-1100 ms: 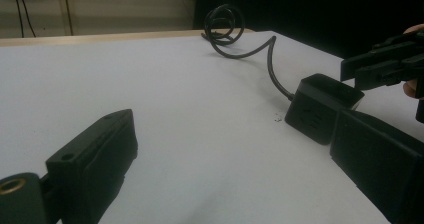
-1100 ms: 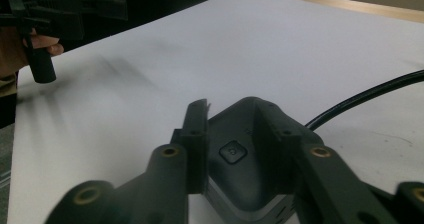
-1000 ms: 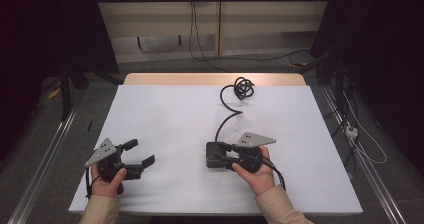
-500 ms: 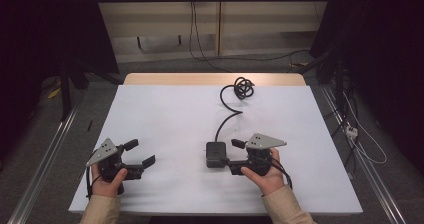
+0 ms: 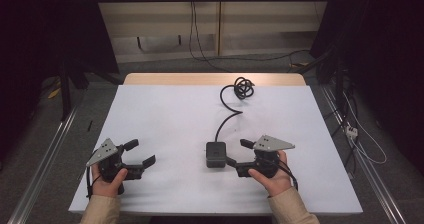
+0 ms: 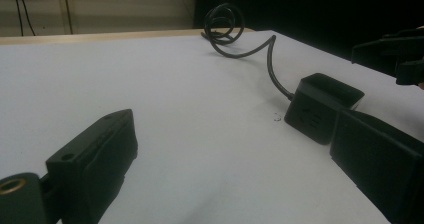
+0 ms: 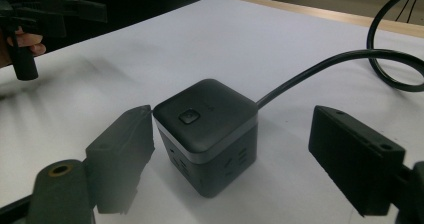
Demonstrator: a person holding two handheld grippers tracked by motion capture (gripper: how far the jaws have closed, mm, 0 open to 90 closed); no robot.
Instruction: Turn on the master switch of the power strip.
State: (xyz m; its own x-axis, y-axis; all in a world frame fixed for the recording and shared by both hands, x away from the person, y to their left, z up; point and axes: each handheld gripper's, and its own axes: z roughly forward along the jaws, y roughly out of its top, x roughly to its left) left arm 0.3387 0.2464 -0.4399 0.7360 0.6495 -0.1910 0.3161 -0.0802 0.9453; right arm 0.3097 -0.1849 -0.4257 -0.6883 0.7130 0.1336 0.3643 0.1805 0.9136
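Low in the middle of the high view, a black cube-shaped power block sits on the white table, its thick black cord running up the frame to a loose coil near the table's far wooden edge. Just right of the block, the right gripper lies level in the person's hand, pointing left at it. Its jaws have just been opening and now stand wide; in the right gripper view the block rests between them, one jaw close against its left corner, the other well clear on the right, so nothing presses on it. A small square button shows on the block's top face.

At the lower left of the high view, the left gripper rests in the other hand, well apart from the block, its jaws spread wide with only bare table between them.
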